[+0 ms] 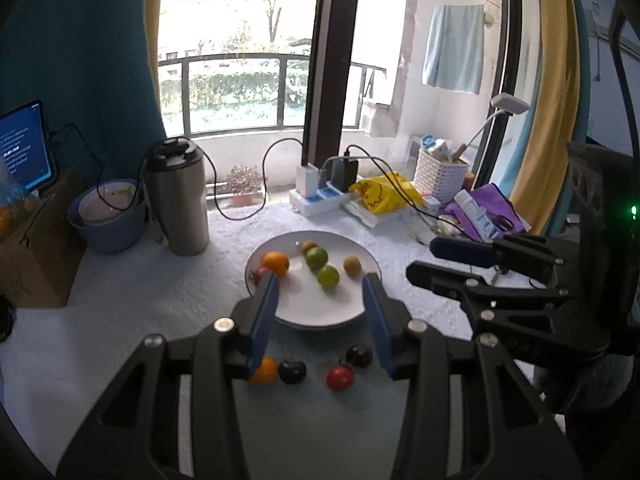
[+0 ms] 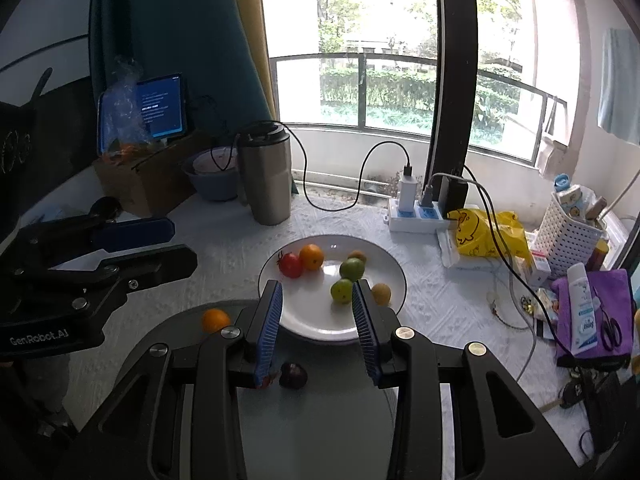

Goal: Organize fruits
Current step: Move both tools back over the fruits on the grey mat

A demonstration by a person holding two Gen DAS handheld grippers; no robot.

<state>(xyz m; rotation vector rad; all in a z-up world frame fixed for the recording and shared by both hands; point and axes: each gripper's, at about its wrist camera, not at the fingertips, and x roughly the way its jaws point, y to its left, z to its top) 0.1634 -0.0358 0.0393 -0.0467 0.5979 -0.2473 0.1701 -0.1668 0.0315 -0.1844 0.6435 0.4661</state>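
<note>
A white plate [image 1: 320, 312] holds an orange [image 1: 275, 263], two green fruits [image 1: 317, 257], two small brown fruits [image 1: 352, 265] and a red tomato [image 2: 290, 265]. On a grey round mat [image 1: 320, 408] in front lie an orange [image 1: 265, 371], two dark plums [image 1: 292, 371] and a red tomato [image 1: 339, 377]. My left gripper [image 1: 320, 284] is open and empty above the plate's near rim. My right gripper [image 2: 316, 292] is open and empty over the plate [image 2: 312, 324]; it also shows at the right in the left wrist view [image 1: 420, 258].
A steel tumbler [image 1: 178, 200] and stacked bowls [image 1: 108, 216] stand at back left beside a cardboard box [image 1: 36, 248] with a tablet. A power strip [image 1: 320, 196], yellow bag [image 1: 384, 196], white basket [image 1: 438, 174] and purple cloth [image 1: 492, 208] crowd the back right.
</note>
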